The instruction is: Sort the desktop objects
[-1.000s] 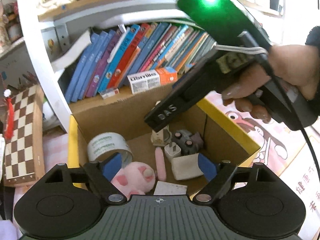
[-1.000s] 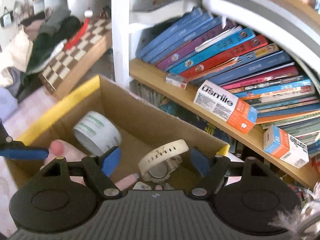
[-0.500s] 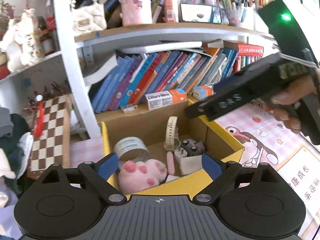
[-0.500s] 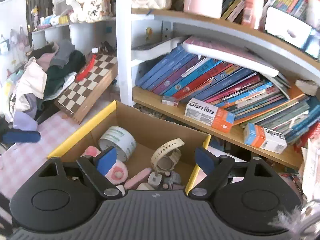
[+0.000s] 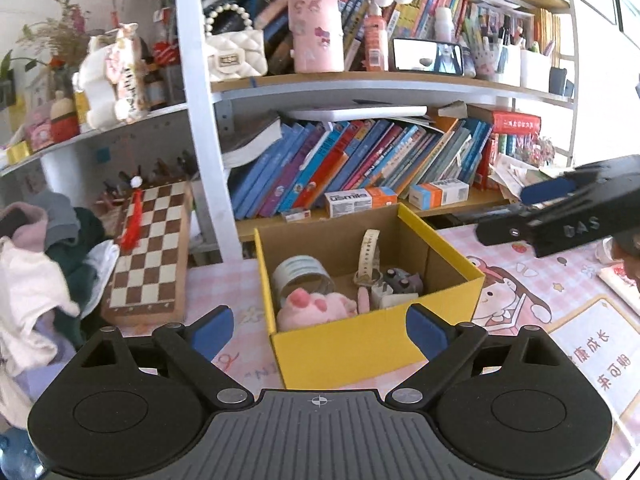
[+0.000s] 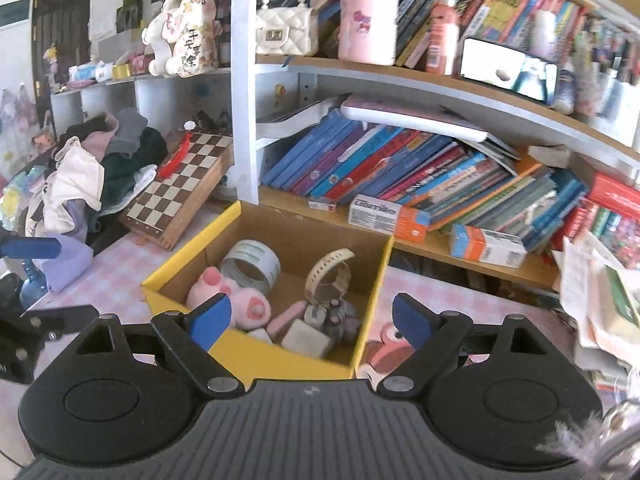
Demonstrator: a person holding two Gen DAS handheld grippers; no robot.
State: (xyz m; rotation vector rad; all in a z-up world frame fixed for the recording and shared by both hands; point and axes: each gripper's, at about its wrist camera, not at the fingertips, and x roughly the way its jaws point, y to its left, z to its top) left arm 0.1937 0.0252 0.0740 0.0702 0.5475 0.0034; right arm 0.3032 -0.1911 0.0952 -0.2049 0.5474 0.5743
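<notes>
Item: yellow cardboard box (image 5: 372, 344), open-topped, brown inside, standing on a pink checked tablecloth (image 5: 516, 280) in front of a bookshelf (image 5: 360, 80).

Contents, sorted desktop objects:
- roll of tape (image 5: 302, 276), on its side at the back left corner;
- pink plush toy (image 5: 316, 306), in front of the tape, against the near wall;
- cream wristwatch (image 5: 369, 258), strap standing upright, mid-box;
- pink stick-shaped piece (image 6: 287, 315), beside the watch;
- white block (image 6: 306, 338) and small grey items (image 6: 332, 314), heaped at the right side, too jumbled to name.

Left gripper (image 5: 320, 330): blue pads spread wide, nothing between them, held clear of the box on its near side. Right gripper (image 6: 310, 318): jaws opening, blue pads well apart, nothing held; the box showed beyond them only. Each gripper appeared at the edge of the other's view.

Surroundings: folded chessboard (image 5: 150, 252) leaning left of the box, with a red tassel on it; pile of clothes (image 6: 88, 176) further left; leaning row of books (image 5: 352, 164) behind; orange-and-white carton (image 5: 360, 202) on the shelf edge just behind the box.
</notes>
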